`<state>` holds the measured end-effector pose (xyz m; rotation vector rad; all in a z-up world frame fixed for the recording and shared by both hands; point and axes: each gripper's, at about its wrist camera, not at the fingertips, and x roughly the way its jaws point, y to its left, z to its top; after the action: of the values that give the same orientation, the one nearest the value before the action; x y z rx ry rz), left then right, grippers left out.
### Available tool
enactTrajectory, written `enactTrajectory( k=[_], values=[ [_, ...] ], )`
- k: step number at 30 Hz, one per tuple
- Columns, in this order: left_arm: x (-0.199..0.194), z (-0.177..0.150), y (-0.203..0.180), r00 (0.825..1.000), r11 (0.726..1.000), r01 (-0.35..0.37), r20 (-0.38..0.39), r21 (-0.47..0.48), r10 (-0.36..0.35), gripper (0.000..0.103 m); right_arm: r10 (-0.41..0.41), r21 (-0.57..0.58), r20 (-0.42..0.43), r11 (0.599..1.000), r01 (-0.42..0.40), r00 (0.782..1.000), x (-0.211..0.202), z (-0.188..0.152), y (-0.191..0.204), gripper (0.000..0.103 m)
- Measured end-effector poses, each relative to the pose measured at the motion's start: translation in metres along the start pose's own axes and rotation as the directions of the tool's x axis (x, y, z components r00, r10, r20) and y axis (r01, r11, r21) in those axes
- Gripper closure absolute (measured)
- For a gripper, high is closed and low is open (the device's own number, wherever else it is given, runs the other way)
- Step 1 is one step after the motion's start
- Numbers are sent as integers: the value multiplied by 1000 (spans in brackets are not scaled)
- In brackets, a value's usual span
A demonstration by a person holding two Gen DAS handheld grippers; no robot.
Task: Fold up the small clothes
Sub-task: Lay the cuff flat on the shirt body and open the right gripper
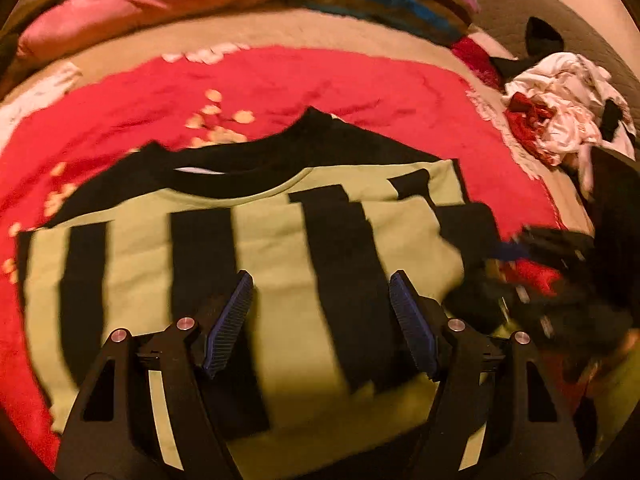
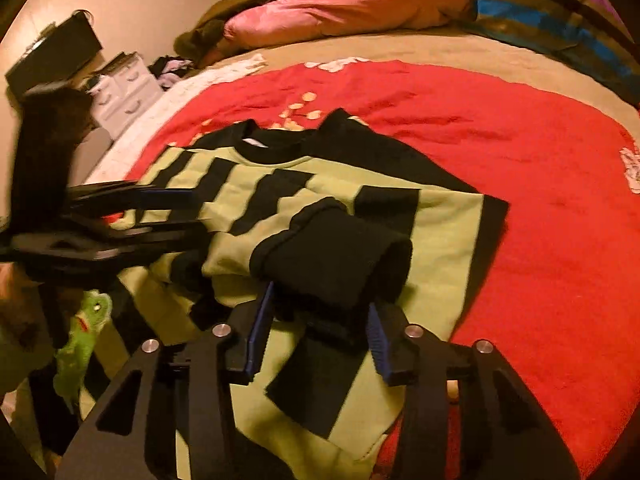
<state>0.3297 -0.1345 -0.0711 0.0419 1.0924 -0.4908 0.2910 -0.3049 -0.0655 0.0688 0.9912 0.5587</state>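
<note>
A: Where's the lime-green and black striped fleece sweatshirt (image 2: 448,216)?

B: Flat on the red plush blanket (image 2: 540,184), collar far, its black sleeve (image 2: 332,248) folded across the chest.

A: The claws?

B: Left gripper (image 1: 322,316) apart, empty, above the stripes. Right gripper (image 2: 320,324) flanks the cuff; I cannot tell whether it pinches.

A: Handling?

B: Probably soft, light, floppy. Take hem or sleeve edges.

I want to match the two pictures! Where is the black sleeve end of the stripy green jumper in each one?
Left wrist view: the black knitted sleeve cuff lies right of centre, on the green-and-black striped jumper's right edge.
Right wrist view: the cuff is in the middle, just above the right gripper.
Shared landmark: the jumper's black round collar.
</note>
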Motion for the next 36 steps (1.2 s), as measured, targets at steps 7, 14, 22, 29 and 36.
enactTrajectory(
  k=[7, 14, 22, 29, 36],
  values=[
    [33, 4, 4, 997, 998, -54, -63, -19, 52, 40, 128, -104, -51, 986, -132, 991, -18, -13, 6, 97],
    [32, 2, 10, 998, 999, -24, -60, -37, 21, 39, 70, -80, -91, 994, -78, 993, -3, -29, -9, 97],
    [36, -2, -7, 994, 994, -100, -35, 46, 102, 34, 59, 26, -62, 998, -57, 996, -23, -34, -7, 81],
    [-29, -20, 33, 991, 995, -65, 110, -79, 74, 30, 77, 38, 158, 996, -84, 984, -82, -23, 19, 73],
    [-65, -48, 86, 961, 959, -240, 103, -151, 257, 30, -113, 51, 83, 993, 109, 990, -31, 19, 58, 73]
  ],
)
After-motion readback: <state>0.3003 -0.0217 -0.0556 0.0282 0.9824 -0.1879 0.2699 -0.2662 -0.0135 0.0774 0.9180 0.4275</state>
